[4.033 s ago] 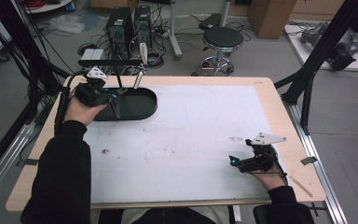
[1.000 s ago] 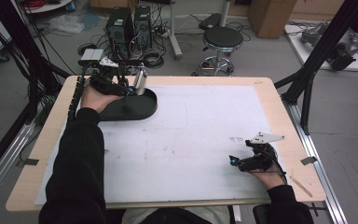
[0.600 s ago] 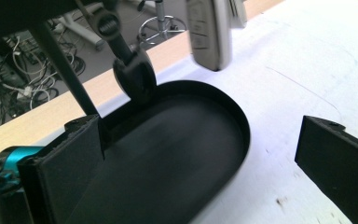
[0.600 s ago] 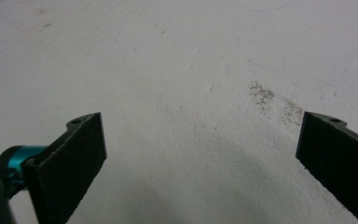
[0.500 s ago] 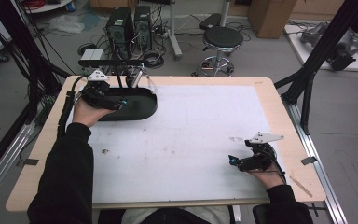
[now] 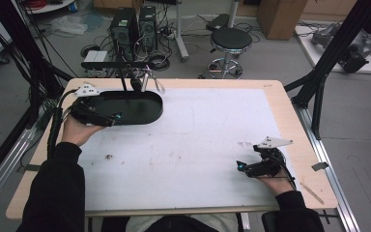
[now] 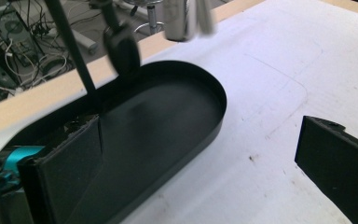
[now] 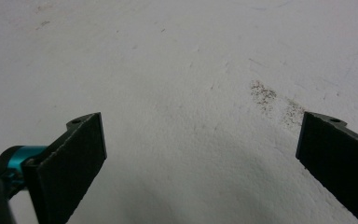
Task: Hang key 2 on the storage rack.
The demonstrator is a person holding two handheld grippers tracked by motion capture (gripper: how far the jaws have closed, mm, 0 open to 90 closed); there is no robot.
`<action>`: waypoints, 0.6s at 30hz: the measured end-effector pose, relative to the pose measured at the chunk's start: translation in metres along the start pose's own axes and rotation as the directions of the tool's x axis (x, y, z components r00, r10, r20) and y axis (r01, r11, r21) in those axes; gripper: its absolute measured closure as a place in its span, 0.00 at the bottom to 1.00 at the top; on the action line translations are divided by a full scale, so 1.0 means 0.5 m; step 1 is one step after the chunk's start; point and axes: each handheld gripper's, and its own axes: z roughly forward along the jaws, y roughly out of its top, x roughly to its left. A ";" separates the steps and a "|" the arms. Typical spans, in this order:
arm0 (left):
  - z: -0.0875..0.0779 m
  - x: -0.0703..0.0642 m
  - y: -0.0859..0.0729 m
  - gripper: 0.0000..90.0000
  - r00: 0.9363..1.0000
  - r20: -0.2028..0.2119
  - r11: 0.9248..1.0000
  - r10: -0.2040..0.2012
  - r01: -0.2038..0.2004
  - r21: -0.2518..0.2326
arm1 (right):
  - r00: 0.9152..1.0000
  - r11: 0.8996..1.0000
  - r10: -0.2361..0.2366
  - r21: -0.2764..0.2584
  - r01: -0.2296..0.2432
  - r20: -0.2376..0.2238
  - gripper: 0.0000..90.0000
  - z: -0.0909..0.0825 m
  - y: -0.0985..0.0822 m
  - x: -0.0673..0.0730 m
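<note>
A black oval tray [image 6: 140,108] lies empty at the table's far left, also seen close up as the tray [image 7: 168,121]. My left gripper [image 6: 110,117] hovers over the tray's left end, held in a hand. Its jaws stand wide apart in the left gripper view, where the left gripper [image 7: 200,158] has one jaw over the tray floor and the other over the white mat. Nothing is held. My right gripper [image 6: 244,167] rests near the front right of the mat. The right gripper [image 8: 200,158] is open over bare white surface.
Behind the tray stands a black rack [image 6: 118,64] with utensils hanging from it: a dark spoon-like piece [image 7: 121,46] and a shiny metal piece [image 7: 182,18]. The white mat [image 6: 198,140] covers most of the wooden table. A stool [image 6: 229,41] and computers sit on the floor beyond.
My left gripper has drawn back from the rack at the tray's far edge, down and to the left, to the tray's left end. The right gripper has stayed put.
</note>
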 end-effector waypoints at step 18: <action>-0.066 -0.025 -0.126 0.02 0.998 -0.006 0.998 -0.056 0.056 -0.015 | 1.000 1.000 -0.003 0.008 0.003 -0.004 0.01 0.005 0.001 0.003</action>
